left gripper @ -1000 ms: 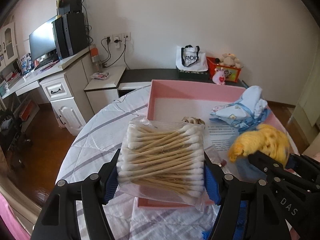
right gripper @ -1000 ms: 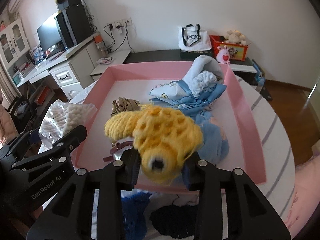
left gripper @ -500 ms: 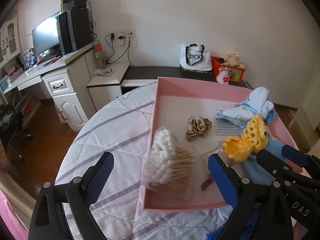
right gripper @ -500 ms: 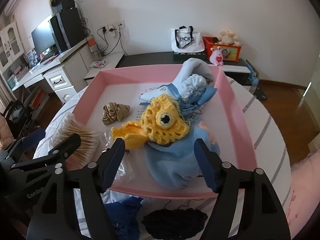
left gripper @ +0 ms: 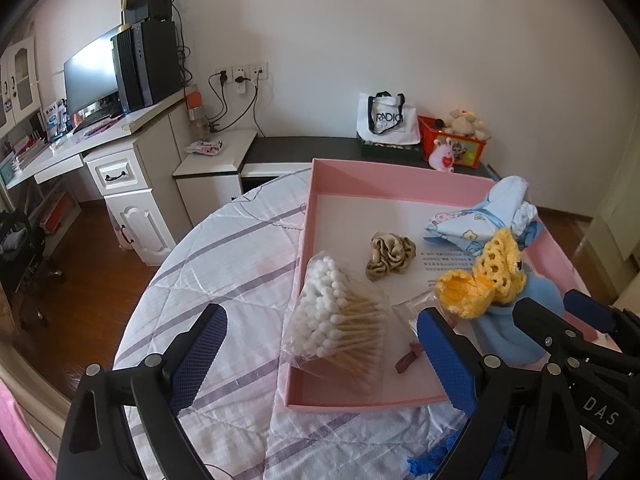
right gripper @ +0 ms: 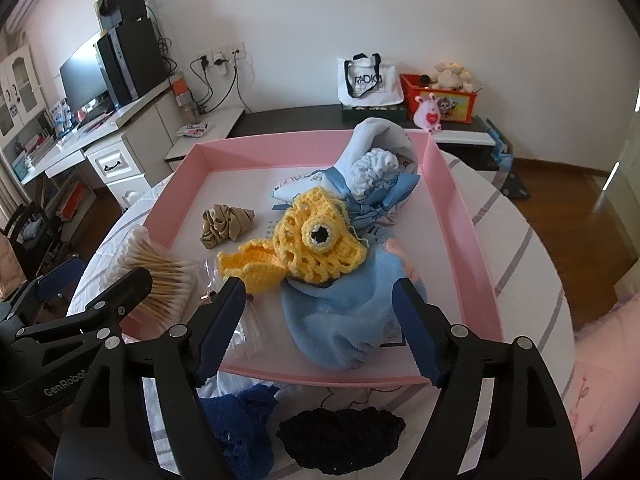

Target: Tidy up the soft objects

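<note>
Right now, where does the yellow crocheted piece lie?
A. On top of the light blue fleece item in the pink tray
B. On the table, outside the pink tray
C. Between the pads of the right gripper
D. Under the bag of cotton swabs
A: the yellow crocheted piece rests on the light blue fleece item inside the pink tray, and the right gripper stands open, its pads clear of it.

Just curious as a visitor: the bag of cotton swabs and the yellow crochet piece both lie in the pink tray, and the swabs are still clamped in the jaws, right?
Not quite. The left wrist view shows the bag of cotton swabs lying free in the pink tray; the left gripper stands open.
</note>
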`<control>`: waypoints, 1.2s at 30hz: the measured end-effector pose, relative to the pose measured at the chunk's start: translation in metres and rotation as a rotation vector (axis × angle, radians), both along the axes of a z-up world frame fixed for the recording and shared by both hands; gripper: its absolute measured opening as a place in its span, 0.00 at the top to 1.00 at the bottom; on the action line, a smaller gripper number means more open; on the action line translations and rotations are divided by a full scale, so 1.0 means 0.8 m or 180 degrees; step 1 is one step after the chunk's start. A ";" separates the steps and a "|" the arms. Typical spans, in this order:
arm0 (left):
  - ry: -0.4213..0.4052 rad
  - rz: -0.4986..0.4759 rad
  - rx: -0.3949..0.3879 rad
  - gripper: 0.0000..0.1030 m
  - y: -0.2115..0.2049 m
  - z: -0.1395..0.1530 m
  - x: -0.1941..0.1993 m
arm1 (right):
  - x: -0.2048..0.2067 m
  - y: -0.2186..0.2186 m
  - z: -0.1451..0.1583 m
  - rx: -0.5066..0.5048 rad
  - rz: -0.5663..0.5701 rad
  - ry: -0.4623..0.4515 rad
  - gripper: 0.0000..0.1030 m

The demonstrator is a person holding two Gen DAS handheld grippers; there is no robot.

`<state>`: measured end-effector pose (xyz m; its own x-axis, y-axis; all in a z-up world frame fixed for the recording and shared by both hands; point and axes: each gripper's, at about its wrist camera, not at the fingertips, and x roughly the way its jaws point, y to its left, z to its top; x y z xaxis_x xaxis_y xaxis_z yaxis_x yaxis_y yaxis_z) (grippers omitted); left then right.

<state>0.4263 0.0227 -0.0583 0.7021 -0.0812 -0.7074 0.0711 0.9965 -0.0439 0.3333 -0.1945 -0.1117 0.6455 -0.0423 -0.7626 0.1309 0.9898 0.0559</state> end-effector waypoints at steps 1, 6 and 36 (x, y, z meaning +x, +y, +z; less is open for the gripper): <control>-0.0001 0.0005 0.0001 0.09 0.000 0.001 -0.002 | -0.001 0.000 0.001 -0.0002 -0.0001 -0.0003 0.29; -0.0001 0.0018 0.0005 0.09 -0.001 0.006 -0.011 | -0.011 0.000 0.006 -0.0009 -0.0003 -0.0027 0.29; -0.0368 -0.0032 0.0034 0.05 -0.036 0.061 -0.146 | -0.117 -0.014 0.060 -0.0098 -0.0069 -0.0407 0.20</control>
